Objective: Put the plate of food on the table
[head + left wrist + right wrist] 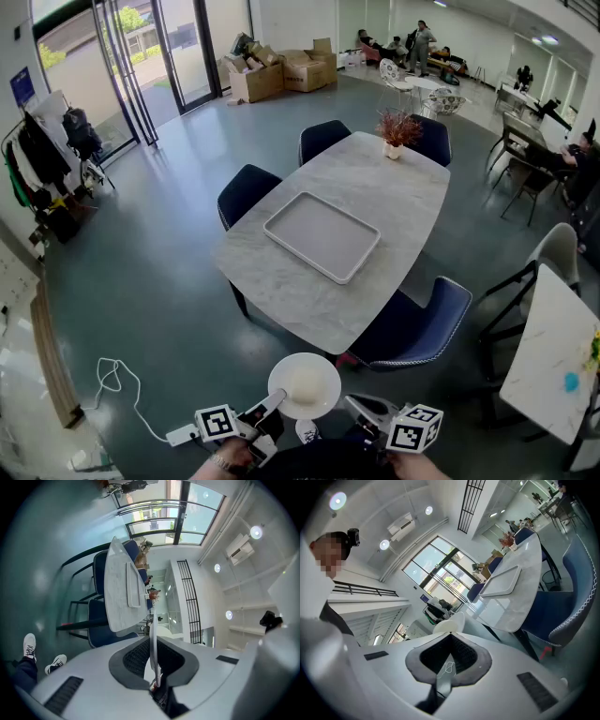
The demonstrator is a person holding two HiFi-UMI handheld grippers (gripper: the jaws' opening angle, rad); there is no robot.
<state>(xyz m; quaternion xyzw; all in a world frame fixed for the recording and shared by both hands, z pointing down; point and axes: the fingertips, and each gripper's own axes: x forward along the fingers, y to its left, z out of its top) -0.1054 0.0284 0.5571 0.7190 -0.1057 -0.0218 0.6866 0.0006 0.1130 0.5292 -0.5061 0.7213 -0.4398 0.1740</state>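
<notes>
The left gripper clamps the plate by its rim, right gripper beside it clenched empty; mid-carry, I'd say, needing a level approach to the table well ahead.

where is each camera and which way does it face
Head view: on the person's head, steeply down at the table; left gripper, right gripper show.
Left gripper view: rides that gripper, rolled sideways, facing the table past the gripped plate; shoes show.
Right gripper view: rides that gripper, facing the table; the person's torso shows.
All share the tray.
</notes>
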